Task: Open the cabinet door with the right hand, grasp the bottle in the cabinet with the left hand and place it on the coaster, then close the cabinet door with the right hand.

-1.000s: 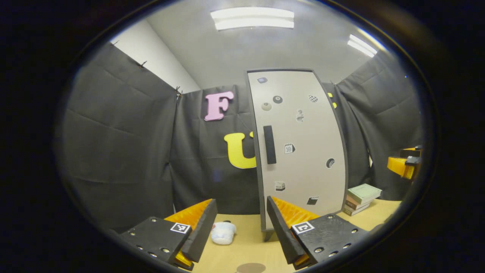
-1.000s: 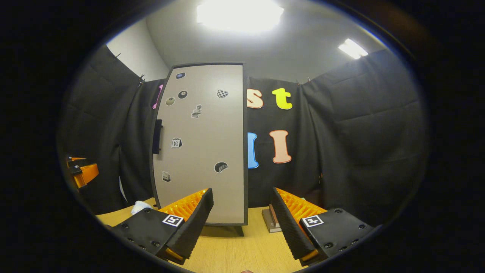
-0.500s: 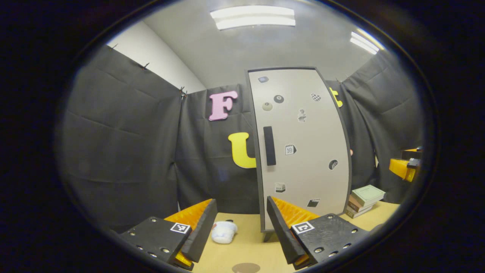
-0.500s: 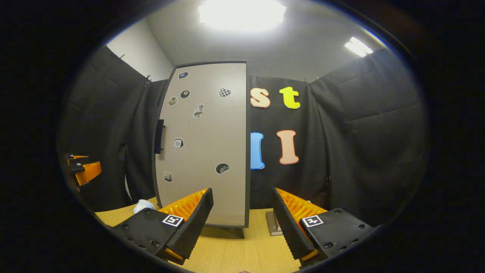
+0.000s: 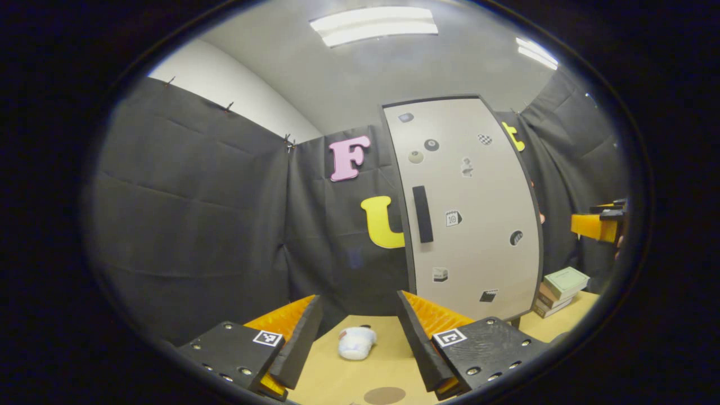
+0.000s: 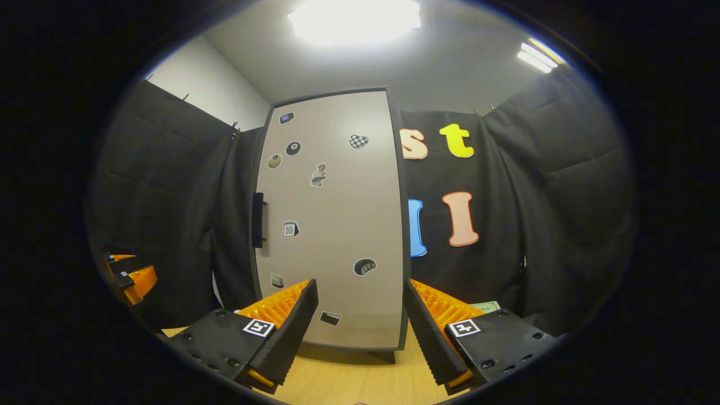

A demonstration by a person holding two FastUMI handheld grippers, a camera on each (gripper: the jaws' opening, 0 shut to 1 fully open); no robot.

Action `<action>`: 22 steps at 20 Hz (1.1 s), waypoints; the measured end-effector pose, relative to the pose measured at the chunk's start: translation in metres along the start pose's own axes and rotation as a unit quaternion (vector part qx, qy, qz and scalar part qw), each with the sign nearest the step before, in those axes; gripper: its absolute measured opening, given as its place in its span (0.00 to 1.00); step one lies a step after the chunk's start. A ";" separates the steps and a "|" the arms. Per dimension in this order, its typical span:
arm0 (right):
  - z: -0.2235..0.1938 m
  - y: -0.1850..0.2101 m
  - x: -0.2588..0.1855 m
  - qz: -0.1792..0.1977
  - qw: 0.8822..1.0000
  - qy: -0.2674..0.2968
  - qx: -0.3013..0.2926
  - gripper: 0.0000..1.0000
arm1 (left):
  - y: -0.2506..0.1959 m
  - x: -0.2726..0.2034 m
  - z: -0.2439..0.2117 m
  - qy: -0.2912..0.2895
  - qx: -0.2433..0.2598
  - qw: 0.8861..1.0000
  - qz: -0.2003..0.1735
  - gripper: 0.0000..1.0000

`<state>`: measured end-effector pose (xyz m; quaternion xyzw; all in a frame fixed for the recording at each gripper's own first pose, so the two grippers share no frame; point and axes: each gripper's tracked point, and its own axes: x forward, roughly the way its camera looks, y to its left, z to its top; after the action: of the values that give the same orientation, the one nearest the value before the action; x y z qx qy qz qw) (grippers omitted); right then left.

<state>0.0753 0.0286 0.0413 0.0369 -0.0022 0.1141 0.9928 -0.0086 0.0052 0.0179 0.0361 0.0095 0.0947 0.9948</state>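
One closed cabinet door (image 6: 332,219) stands at twelve o'clock of my released right gripper (image 6: 360,332); my left gripper (image 5: 357,337) is released too.

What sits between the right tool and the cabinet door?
Nothing: in the right gripper view, bare wooden tabletop runs from the open right tool to the closed cabinet door.

You are facing the cabinet door (image 6: 332,225), which is standing shut with its dark handle (image 6: 258,220) on the left edge, and open air is lying between your right gripper (image 6: 360,332) and it. On the surface (image 5: 349,377), a white crumpled object (image 5: 355,342) is lying ahead of your left gripper (image 5: 360,337), a round coaster (image 5: 384,395) is sitting nearer, and stacked books (image 5: 562,284) are crowding the cabinet's right side.
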 end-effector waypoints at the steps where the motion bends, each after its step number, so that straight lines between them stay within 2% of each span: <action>1: 0.005 0.009 0.006 0.006 1.000 -0.001 0.001 0.96 | 0.006 0.003 -0.002 0.000 -0.001 1.000 0.001 0.80; 8: 0.030 0.065 0.050 0.037 0.999 -0.001 -0.013 0.94 | 0.050 0.019 -0.017 0.002 -0.003 1.000 0.020 0.82; 9: 0.030 0.072 0.057 0.041 0.999 0.003 -0.017 0.94 | 0.056 0.022 -0.021 0.003 -0.003 1.000 0.023 0.80; 14: 0.040 0.111 0.088 0.058 0.998 -0.002 -0.022 0.94 | 0.090 0.027 -0.039 0.015 0.002 0.999 0.041 0.81; 15: 0.042 0.118 0.094 0.062 0.998 -0.002 -0.020 0.95 | 0.095 0.029 -0.042 0.017 0.002 0.999 0.044 0.79; 16: 0.043 0.125 0.100 0.065 0.998 -0.003 -0.017 0.96 | 0.100 0.032 -0.045 0.019 0.001 0.999 0.047 0.82; 17: 0.045 0.130 0.106 0.066 0.998 -0.004 -0.015 0.96 | 0.105 0.033 -0.050 0.022 0.000 0.999 0.050 0.80; 22: 0.051 0.154 0.136 0.064 0.998 -0.008 -0.010 0.95 | 0.127 0.043 -0.069 0.034 0.002 0.998 0.057 0.82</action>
<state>0.1726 0.2052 0.1049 0.0280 -0.0139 0.1773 0.9837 0.0085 0.1425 -0.0424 0.0356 0.0418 0.1528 0.9867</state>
